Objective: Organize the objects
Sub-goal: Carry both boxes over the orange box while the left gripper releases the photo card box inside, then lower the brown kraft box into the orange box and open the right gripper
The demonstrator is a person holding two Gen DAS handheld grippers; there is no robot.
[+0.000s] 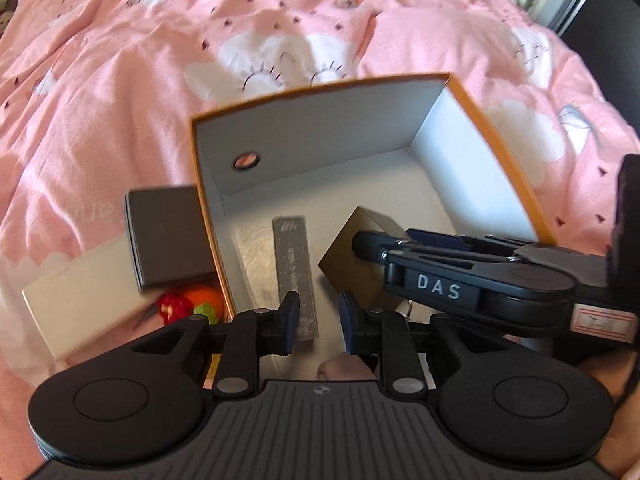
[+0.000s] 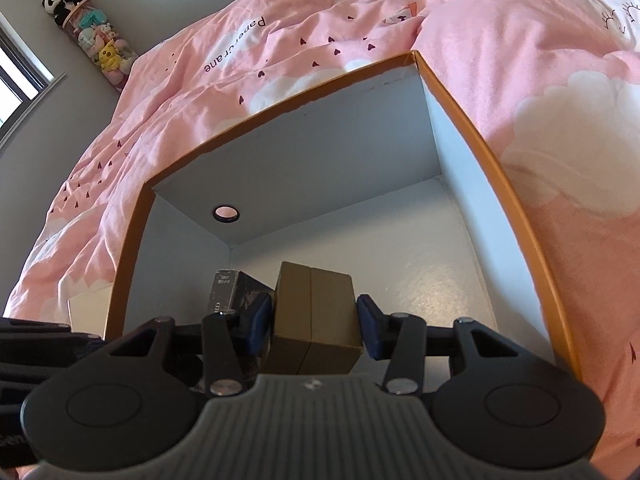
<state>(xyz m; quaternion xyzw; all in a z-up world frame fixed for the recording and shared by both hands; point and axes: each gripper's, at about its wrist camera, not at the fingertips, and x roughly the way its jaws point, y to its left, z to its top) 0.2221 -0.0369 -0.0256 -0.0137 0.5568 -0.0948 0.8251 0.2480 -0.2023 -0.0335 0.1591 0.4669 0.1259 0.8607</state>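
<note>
1. Right wrist view: the right gripper (image 2: 316, 320) reaches into the orange-edged box (image 2: 460, 120) on the pink quilt (image 2: 280, 40), its blue pads pinching a brown carton (image 2: 316, 312) from both sides.
2. A dark slim box (image 2: 232, 284) stands just left of the carton, touching it.
3. Left wrist view: the left gripper (image 1: 318, 316) hangs over the box's near edge, fingers drawn nearly together with nothing between them; a silver flat box (image 1: 294, 272) lies on the floor beyond.
4. Outside the left wall lie a grey box (image 1: 168, 236), a white box (image 1: 84, 300) and a knitted toy (image 1: 192, 300).
</note>
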